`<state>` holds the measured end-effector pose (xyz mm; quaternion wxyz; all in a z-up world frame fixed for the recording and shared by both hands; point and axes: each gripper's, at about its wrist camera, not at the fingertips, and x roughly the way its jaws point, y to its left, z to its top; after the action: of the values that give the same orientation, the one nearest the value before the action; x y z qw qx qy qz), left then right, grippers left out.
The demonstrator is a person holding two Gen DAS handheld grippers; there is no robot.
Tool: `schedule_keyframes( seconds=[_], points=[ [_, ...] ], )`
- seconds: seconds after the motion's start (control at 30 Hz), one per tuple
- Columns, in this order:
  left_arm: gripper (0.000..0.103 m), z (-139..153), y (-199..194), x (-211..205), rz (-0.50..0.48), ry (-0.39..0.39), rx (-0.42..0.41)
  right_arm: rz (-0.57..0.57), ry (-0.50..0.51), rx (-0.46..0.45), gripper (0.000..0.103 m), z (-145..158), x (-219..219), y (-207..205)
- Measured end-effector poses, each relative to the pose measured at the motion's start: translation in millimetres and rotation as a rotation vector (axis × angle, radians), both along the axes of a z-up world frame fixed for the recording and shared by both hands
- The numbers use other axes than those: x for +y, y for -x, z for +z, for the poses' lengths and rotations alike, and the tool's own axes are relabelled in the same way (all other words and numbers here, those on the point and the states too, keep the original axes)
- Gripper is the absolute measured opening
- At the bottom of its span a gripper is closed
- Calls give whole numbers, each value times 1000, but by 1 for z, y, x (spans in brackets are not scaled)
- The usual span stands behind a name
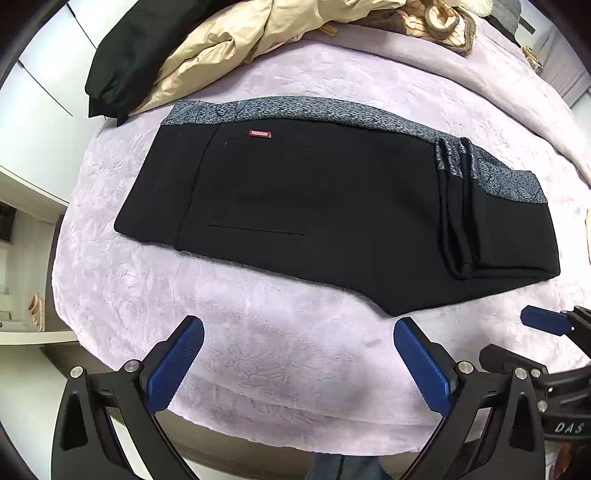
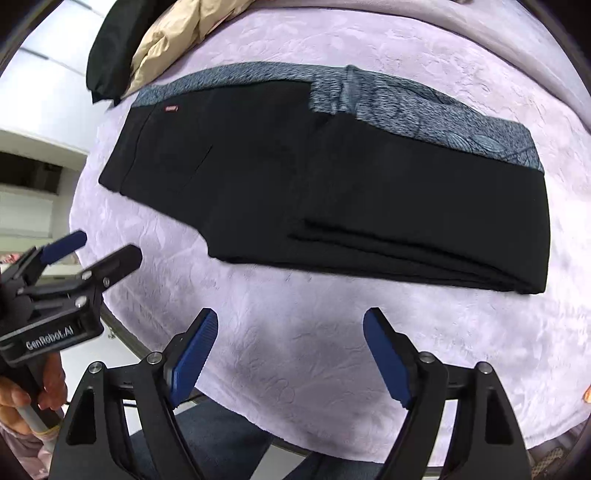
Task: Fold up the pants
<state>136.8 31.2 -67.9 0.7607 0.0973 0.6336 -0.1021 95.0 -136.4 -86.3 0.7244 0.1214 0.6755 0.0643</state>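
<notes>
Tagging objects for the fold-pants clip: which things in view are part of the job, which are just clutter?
Job:
- pants, black with grey patterned band, folded flat on the blanket
- left gripper, open, empty
- right gripper, open, empty

Clutter:
- beige garment at the far edge
- black garment beside it
- brown-striped bundle further back

A pale lilac plush blanket with an embossed floral pattern (image 1: 280, 332) fills most of both views as the work surface. At the upper left of the frame, glossy white cabinet doors (image 1: 48, 74) reflect even, bright light. Below them, at the left edge, sit white open shelves (image 2: 29, 192), their contents too blurred to tell, perhaps a dark recess.
</notes>
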Motion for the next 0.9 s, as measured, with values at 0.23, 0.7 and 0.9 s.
schedule_keyframes(
  seconds=[0.23, 0.7, 0.9],
  points=[
    [103, -4, -7, 15, 24, 26, 0, 3, 54, -17, 84, 10, 14, -8],
    [103, -22, -25, 44, 59, 87, 45, 12, 96, -4, 84, 14, 32, -24],
    [103, -36, -33, 58, 91, 95, 79, 34, 104, 20, 84, 10, 42, -26]
  ],
)
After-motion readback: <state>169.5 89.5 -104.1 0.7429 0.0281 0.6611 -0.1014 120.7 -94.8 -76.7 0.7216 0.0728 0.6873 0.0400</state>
